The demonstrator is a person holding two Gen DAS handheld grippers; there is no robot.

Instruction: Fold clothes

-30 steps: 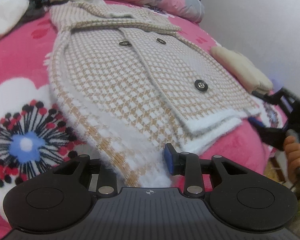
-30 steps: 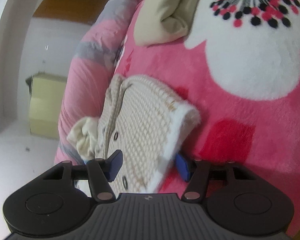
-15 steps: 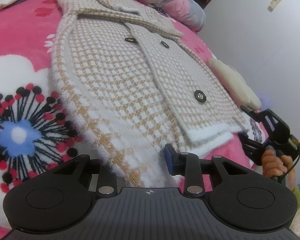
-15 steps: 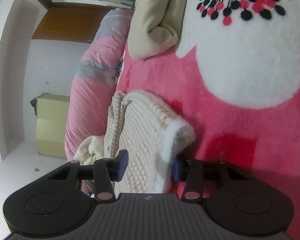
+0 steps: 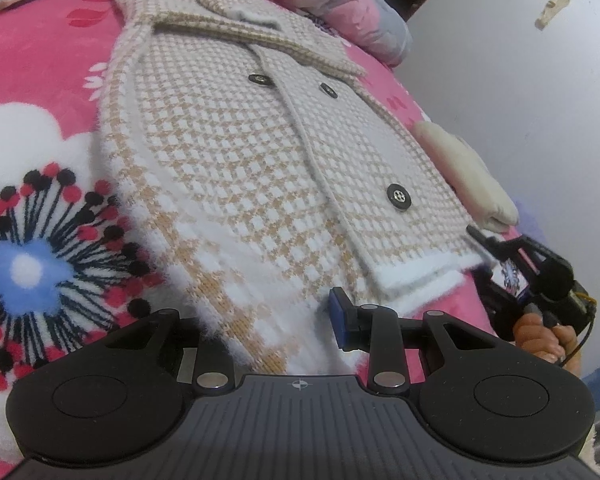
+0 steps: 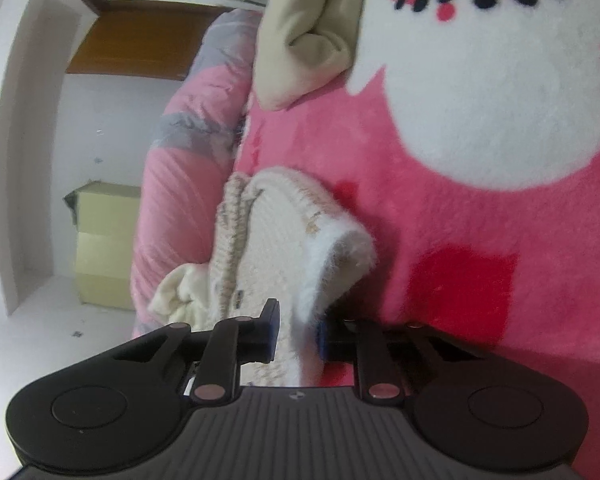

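Coat place: the checked coat [image 5: 260, 168] is laid flat on the pink bed blanket [image 5: 40, 80], buttons up.
Left tool [image 5: 268, 320]: clamped on the fluffy bottom hem near one corner.
Right tool [image 6: 296, 332]: its jaws have just been closing and are now pressed on the other hem corner.
Risk: the soft fuzz may be pinched thinly, so a corner could slip out when lifted.
Risk: an uneven lift could leave the fold crooked.
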